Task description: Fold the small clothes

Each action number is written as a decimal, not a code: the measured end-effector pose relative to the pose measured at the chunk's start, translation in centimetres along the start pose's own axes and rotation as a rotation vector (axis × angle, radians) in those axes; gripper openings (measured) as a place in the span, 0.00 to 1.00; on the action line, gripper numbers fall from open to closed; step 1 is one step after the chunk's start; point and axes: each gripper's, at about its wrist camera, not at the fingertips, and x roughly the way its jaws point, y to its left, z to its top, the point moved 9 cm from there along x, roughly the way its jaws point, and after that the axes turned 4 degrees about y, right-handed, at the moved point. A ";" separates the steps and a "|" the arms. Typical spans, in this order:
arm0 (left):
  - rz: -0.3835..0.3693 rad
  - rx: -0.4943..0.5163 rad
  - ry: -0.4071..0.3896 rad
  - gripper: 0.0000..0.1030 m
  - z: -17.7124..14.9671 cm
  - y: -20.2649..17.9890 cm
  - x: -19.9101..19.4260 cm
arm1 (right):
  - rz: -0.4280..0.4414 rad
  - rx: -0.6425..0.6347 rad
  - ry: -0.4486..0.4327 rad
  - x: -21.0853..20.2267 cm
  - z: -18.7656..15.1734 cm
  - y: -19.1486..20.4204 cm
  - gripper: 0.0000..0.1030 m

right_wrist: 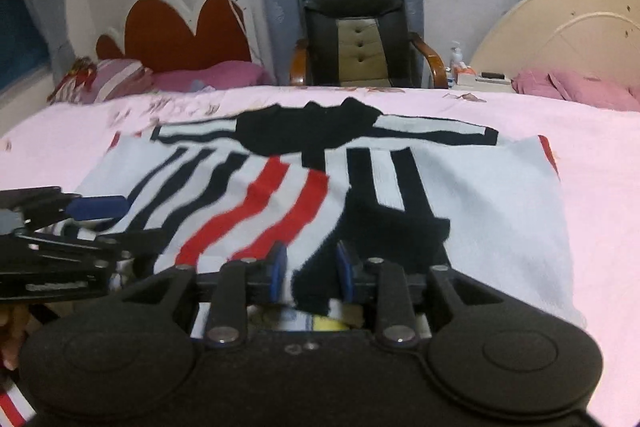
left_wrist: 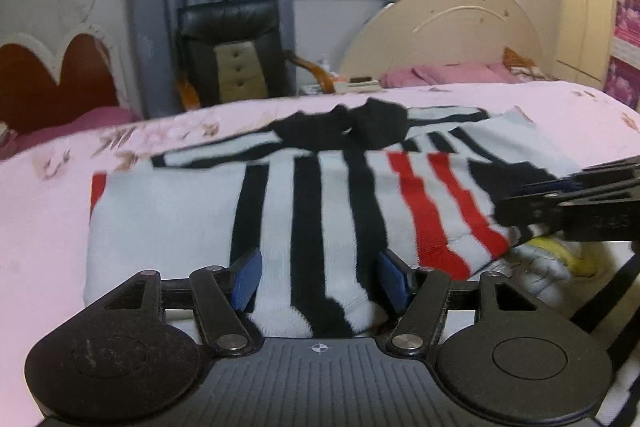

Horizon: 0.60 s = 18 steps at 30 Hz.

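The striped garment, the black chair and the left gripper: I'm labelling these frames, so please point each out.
striped garment (right_wrist: 492,195), right wrist view, on its plain white part.
black chair (right_wrist: 352,7), right wrist view, on the upper backrest.
left gripper (left_wrist: 318,277), left wrist view, midway between its blue fingertips.

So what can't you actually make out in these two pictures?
- Near hem of the striped sweater: both views, hidden behind each tongs' black body.
- Yellow and white item: left view, mostly under the sweater and the right tongs; unidentifiable.
- Whether the right tongs pinch the fabric: right view, blurred.
- Bottle by the black chair: too small to read.
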 end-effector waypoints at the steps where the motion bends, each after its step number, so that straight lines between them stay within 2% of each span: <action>1: 0.008 -0.014 0.002 0.65 -0.2 0.3 -0.2 | -0.009 -0.008 0.001 -0.1 -0.3 -0.4 0.26; 2: 0.022 -0.030 0.010 0.69 -0.5 0.7 -0.3 | -0.028 -0.010 -0.001 -0.2 -0.5 -1.1 0.25; 7: 0.073 -0.057 0.030 0.69 -1.2 1.7 -0.8 | -0.078 0.032 0.008 -1.0 -1.1 -4.7 0.27; 9: 0.094 -0.061 0.037 0.70 -1.2 1.7 -0.7 | -0.055 0.048 0.018 -0.9 -1.2 -5.3 0.32; 16: 0.150 -0.081 0.051 0.72 -1.2 1.5 -0.6 | -0.023 0.026 0.008 -0.6 -1.4 -5.5 0.34; 18: 0.164 -0.084 0.059 0.76 -1.2 1.5 -0.6 | -0.017 0.016 0.008 -0.7 -1.5 -5.6 0.34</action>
